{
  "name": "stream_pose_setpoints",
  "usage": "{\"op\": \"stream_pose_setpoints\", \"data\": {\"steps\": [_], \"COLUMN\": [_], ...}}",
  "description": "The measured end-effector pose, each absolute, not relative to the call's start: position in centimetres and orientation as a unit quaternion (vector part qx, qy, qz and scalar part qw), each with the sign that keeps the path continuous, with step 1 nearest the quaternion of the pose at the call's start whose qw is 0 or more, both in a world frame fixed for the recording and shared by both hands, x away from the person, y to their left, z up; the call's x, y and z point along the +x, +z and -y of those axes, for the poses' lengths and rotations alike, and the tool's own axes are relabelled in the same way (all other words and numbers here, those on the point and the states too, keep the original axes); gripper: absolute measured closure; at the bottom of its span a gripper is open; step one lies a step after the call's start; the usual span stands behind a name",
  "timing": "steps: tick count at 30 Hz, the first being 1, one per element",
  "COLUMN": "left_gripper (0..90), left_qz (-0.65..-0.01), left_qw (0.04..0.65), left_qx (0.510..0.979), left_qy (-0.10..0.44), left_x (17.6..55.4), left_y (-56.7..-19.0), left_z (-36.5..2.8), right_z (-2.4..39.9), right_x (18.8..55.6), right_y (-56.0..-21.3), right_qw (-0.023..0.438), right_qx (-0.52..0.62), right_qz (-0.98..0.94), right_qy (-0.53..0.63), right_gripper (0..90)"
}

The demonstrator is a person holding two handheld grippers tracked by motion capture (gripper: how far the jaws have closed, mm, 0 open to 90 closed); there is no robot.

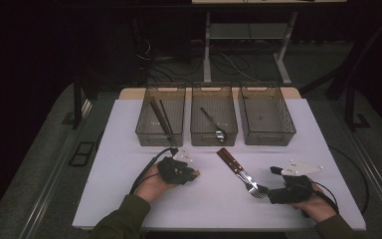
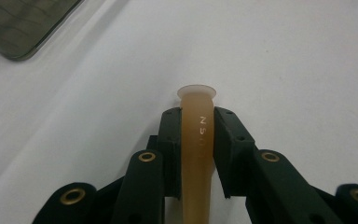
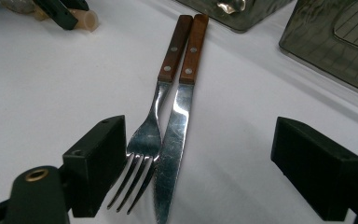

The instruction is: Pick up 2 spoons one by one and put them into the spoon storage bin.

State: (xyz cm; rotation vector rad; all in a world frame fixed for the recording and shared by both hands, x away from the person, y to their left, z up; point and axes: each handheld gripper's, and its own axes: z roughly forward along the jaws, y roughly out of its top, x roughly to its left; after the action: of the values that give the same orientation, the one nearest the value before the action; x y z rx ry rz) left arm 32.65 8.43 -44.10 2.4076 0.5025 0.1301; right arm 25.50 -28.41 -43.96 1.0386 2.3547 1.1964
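- Clamping on a pale amber handle (image 2: 196, 140), the left gripper (image 2: 196, 112) is pressing its pads against both sides of that slim plastic piece, whose flared round end is sticking out just past the fingertips.
- In the high view the left gripper (image 1: 179, 169) is lying low over the white table (image 1: 129, 149), just in front of the left bin (image 1: 161, 115), with the person's left hand (image 1: 154, 185) wrapped around it.
- The right gripper (image 3: 198, 154) is standing wide open and gripping nothing; its two pads are flanking the tips of a fork (image 3: 144, 140) and a knife (image 3: 175, 140).
- The fork and the knife are lying side by side on the table, touching, their wooden handles pointing away toward the bins.
- In the high view the right gripper (image 1: 273, 191) is sitting at the near right of the table, right at the fork (image 1: 248, 183) tines.
- The left bin is holding dark chopsticks (image 1: 158, 117); the middle bin (image 1: 214, 115) is holding a metal utensil (image 1: 214, 124); the right bin (image 1: 266, 114) is standing beside them.
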Motion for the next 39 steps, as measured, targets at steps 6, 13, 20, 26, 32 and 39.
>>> {"op": "stream_pose_setpoints", "data": {"steps": [6, 13, 20, 26, 32, 39], "left_gripper": [73.6, 73.6, 73.6, 73.6, 73.5, 73.5], "left_qz": [-0.211, -0.233, -0.244, -0.258, -0.257, -0.254], "left_qw": [0.337, 0.342, 0.356, 0.373, 0.383, 0.390], "left_qx": [0.917, 0.910, 0.902, 0.891, 0.887, 0.885], "left_qy": [0.039, 0.029, 0.021, 0.010, 0.003, 0.008], "left_x": [32.8, 32.7, 32.6, 32.5, 32.3, 32.3], "left_y": [-44.1, -43.8, -43.3, -42.9, -42.5, -41.9], "left_z": [-8.5, -9.2, -9.7, -9.7, -9.7, -9.3], "right_z": [28.4, 28.4, 28.2, 27.7, 27.5, 27.4], "right_x": [25.5, 25.5, 25.4, 25.4, 25.6, 25.7], "right_y": [-43.9, -43.9, -44.0, -44.4, -44.5, -44.6], "right_qw": [0.152, 0.152, 0.146, 0.133, 0.130, 0.133], "right_qx": [0.361, 0.360, 0.359, 0.351, 0.355, 0.351], "right_qz": [-0.820, -0.820, -0.819, -0.823, -0.820, -0.823], "right_qy": [0.417, 0.418, 0.424, 0.426, 0.429, 0.425], "right_gripper": [17.8, 17.8, 17.6, 13.9, 13.9, 13.9]}}
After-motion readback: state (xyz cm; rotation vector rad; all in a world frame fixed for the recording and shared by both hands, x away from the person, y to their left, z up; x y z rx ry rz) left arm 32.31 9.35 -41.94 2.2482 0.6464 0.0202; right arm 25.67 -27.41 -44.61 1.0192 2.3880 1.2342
